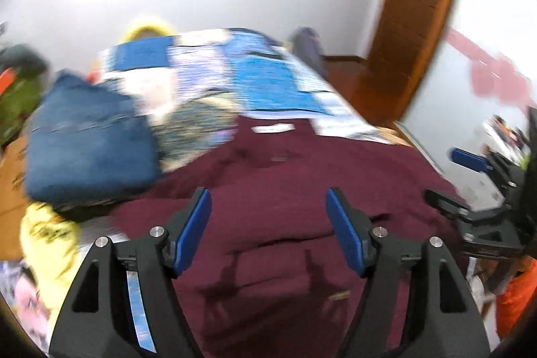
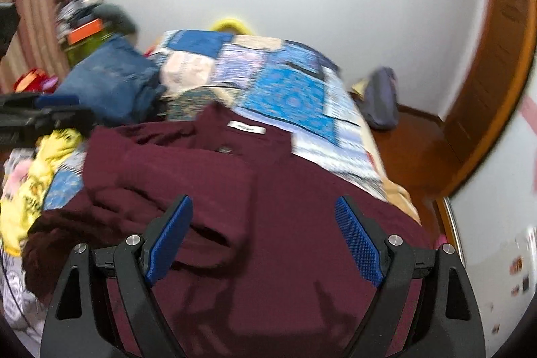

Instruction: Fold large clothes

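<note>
A matt, soft-looking maroon cloth garment is seen lying on the bed, with a small white fabric label sewn at its collar. The patchwork quilt of printed blue and cream cloth is shown dull and finely patterned. Folded blue denim jeans are given a coarser, faded look. A yellow printed cloth garment is seen crumpled beside them. The right gripper's fingers are faced with blue pads of knurled, rubbery texture, set in matt black plastic with bright metal pins. The wooden door is finished in a glossy brown varnish.
</note>
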{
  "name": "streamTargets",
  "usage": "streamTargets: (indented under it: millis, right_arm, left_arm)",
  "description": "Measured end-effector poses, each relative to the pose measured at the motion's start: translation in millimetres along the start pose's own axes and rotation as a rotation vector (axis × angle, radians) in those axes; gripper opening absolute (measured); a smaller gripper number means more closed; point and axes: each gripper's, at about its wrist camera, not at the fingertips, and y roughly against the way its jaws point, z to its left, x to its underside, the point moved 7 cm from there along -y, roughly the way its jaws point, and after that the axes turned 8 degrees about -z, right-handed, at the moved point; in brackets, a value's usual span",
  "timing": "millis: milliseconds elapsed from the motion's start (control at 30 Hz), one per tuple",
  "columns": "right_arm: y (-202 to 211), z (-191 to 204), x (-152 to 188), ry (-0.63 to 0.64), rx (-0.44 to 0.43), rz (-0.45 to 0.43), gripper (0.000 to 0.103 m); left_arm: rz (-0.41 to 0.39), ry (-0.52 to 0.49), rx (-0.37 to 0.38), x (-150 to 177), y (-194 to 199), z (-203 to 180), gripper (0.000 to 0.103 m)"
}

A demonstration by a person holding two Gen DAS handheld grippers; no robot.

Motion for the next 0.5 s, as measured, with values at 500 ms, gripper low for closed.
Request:
streamTargets:
  millis: [500]
  right_arm:
    - [-113, 120, 17, 0.254, -0.165, 0.27, 0.082]
  left_arm:
    - [0.186, 0.236, -0.193, 107, -13, 168, 0.07]
